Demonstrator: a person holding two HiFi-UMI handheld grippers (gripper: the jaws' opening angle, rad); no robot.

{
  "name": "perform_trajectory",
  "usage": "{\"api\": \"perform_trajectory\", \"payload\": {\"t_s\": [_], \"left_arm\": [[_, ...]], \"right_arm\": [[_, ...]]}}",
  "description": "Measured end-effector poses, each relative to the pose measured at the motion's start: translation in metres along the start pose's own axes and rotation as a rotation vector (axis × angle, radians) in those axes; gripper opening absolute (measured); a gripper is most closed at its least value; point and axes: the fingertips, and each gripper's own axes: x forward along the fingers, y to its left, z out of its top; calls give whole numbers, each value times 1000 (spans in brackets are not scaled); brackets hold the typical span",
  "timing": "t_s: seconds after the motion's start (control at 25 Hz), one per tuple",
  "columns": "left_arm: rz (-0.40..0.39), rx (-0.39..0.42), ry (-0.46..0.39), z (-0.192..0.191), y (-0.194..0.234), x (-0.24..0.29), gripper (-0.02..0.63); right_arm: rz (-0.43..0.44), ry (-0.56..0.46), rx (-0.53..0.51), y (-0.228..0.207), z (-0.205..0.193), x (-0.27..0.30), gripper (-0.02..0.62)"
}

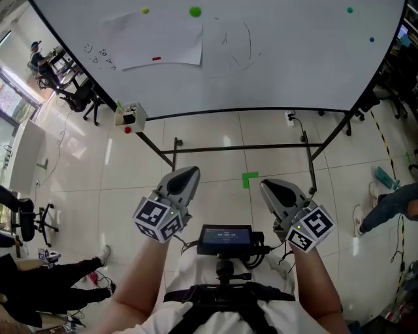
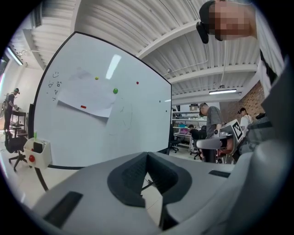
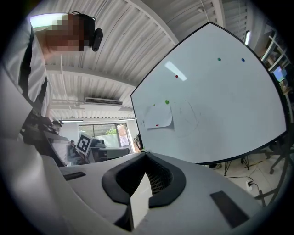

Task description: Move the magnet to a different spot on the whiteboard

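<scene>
The whiteboard [image 1: 281, 59] stands ahead of me on its frame. A round green magnet [image 1: 194, 11] sticks near its top, beside a sheet of paper [image 1: 160, 42] that has a yellow magnet [image 1: 145, 10] at its top and a small red one [image 1: 157, 59] low down. Further right on the board are a small green magnet [image 1: 349, 10] and a blue magnet [image 1: 371, 39]. My left gripper [image 1: 189, 172] and right gripper [image 1: 268, 185] are held low over the floor, well short of the board. Both are shut and hold nothing. The left gripper view shows the green magnet [image 2: 115, 91]; so does the right gripper view [image 3: 167, 102].
A white box with a red knob [image 1: 129, 116] hangs at the board's lower left corner. The stand's black legs [image 1: 176, 151] spread over the tiled floor, where a green tape mark [image 1: 250, 179] lies. A person [image 1: 392, 205] stands at right, office chairs [image 1: 78, 98] at left. A screen [image 1: 225, 239] sits at my chest.
</scene>
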Motion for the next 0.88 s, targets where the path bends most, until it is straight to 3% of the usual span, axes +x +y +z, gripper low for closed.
{"api": "perform_trajectory", "payload": {"t_s": [0.24, 0.48, 0.88], "left_arm": [[44, -35, 0, -13, 54, -74, 32], [68, -51, 22, -32, 79, -147, 32], [-6, -45, 20, -55, 104, -224, 32]], "right_arm": [[89, 4, 20, 64, -13, 64, 29], [163, 29, 9, 139, -30, 104, 29], [143, 44, 13, 220, -63, 142, 29]]}}
